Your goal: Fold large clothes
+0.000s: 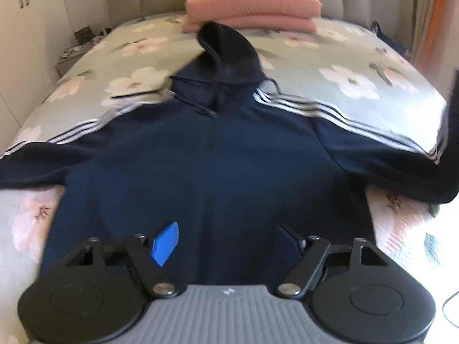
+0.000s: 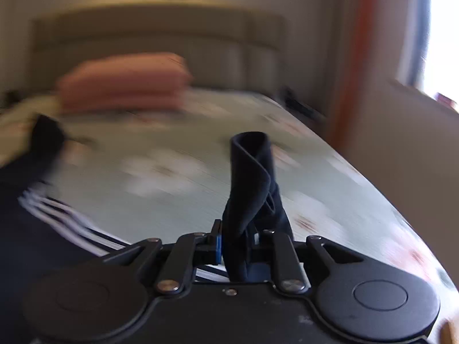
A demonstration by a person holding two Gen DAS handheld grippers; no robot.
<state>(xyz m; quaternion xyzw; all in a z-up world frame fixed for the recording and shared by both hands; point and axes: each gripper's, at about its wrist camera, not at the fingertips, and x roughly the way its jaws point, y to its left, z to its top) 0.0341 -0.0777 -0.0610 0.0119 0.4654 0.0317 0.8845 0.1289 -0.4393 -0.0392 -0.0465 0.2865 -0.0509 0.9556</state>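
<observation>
A navy hoodie (image 1: 215, 172) with white sleeve stripes lies face up on the bed, hood toward the headboard, both sleeves spread out. My left gripper (image 1: 229, 243) is open, its blue pads just above the hoodie's lower body. My right gripper (image 2: 233, 243) is shut on the cuff of the hoodie's right sleeve (image 2: 252, 177), which stands up twisted between the jaws. In the left wrist view that sleeve end (image 1: 450, 132) rises off the bed at the far right edge.
The bed (image 1: 358, 66) has a pale green floral cover. A folded pink blanket (image 1: 252, 5) lies by the padded headboard (image 2: 160, 37). White wardrobes (image 1: 25, 43) stand left, an orange curtain (image 2: 352, 57) and a window right.
</observation>
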